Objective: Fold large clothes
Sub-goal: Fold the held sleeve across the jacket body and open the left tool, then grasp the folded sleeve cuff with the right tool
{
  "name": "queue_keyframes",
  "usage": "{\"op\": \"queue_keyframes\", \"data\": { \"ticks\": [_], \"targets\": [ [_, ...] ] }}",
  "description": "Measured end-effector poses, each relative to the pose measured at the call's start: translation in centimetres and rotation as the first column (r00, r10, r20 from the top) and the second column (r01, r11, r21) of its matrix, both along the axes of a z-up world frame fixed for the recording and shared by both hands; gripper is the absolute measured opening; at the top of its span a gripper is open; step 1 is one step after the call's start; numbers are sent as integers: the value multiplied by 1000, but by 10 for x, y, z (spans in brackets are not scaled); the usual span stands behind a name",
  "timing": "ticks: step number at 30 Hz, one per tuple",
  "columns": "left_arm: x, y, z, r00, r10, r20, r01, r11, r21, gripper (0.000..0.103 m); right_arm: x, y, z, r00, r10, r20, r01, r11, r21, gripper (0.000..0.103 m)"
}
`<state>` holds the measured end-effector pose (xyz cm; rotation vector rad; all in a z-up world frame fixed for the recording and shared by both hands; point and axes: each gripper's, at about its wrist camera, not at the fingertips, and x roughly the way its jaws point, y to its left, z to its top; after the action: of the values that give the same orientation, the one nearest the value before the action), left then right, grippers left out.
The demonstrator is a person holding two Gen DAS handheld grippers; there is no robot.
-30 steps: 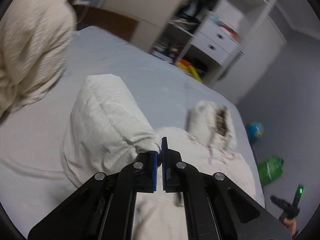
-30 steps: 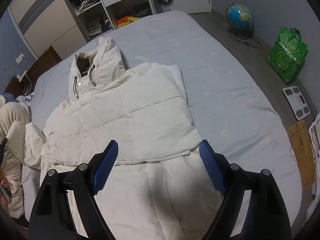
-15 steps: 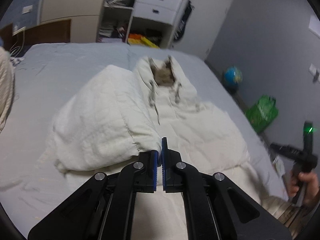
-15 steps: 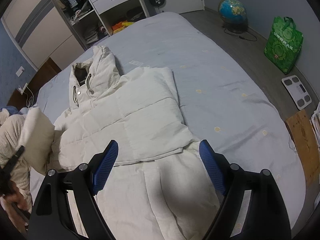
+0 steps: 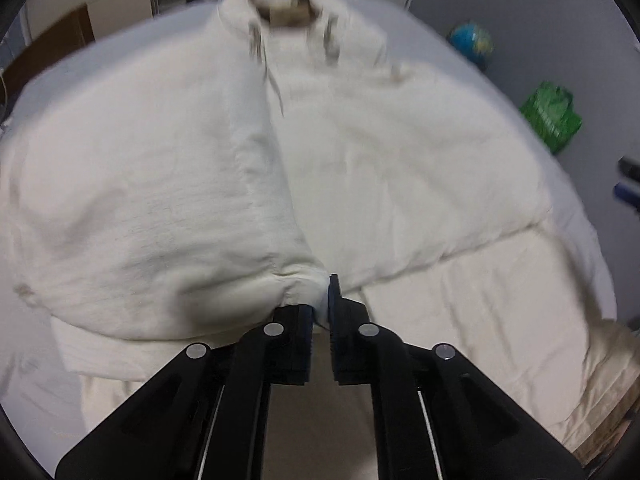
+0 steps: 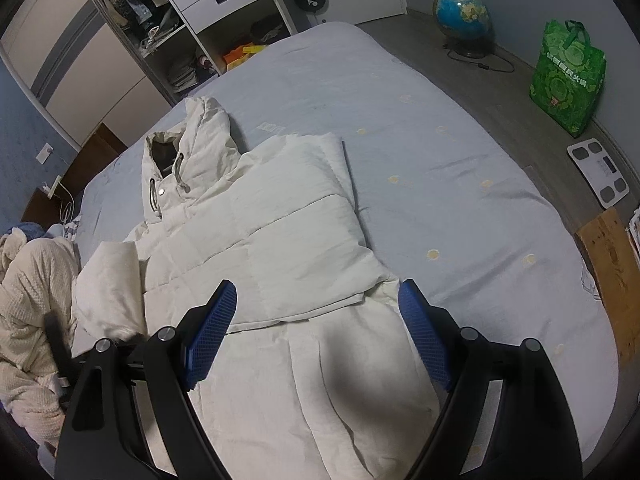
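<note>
Left tool nearly pressed together, jaws just eased apart a little, sleeve cuff of the coat caught between the blue pads. Sleeve draped puffy over the coat's left half, cuff end reaching the centre line. Right tool spread wide, holding nothing, hanging above the coat's lower panel without touching it. Coat spread flat on the bed, front up, hood toward the far end near the shelves; other sleeve already folded across the chest, its straight edge lying just ahead of the right tool's pads. Hem end nearest the cameras, reaching the near edge of the bed. Wide bare sheet to the right of the coat, as far as the bed's curved edge; beyond that, floor with a globe, green bag and scale. Left of the coat, a knitted cream sleeve close by, little room on that side.
</note>
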<state>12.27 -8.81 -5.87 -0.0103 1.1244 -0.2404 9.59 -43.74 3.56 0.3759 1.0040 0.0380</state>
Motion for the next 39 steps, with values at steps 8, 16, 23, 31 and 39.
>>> {"op": "queue_keyframes", "data": {
  "ticks": [8, 16, 23, 31, 39],
  "targets": [
    [-4, 6, 11, 999, -31, -24, 29, 995, -95, 50, 5, 17, -4, 999, 34, -13, -34, 999, -10, 79],
    [-42, 15, 70, 998, -12, 67, 20, 993, -117, 90, 9, 33, -4, 998, 61, -14, -61, 998, 1, 79],
    [-73, 77, 120, 977, 149, 155, -115, 971, -211, 94, 11, 59, -3, 993, 115, -14, -116, 993, -25, 79],
    [-79, 165, 142, 907, 370, 202, -317, 914, -253, 96, 3, 110, 2, 966, 258, 12, -252, 951, -178, 79],
    [-80, 227, 147, 834, 522, 179, -458, 835, -304, 96, -3, 189, -5, 907, 422, -4, -411, 881, -234, 79]
  ]
}}
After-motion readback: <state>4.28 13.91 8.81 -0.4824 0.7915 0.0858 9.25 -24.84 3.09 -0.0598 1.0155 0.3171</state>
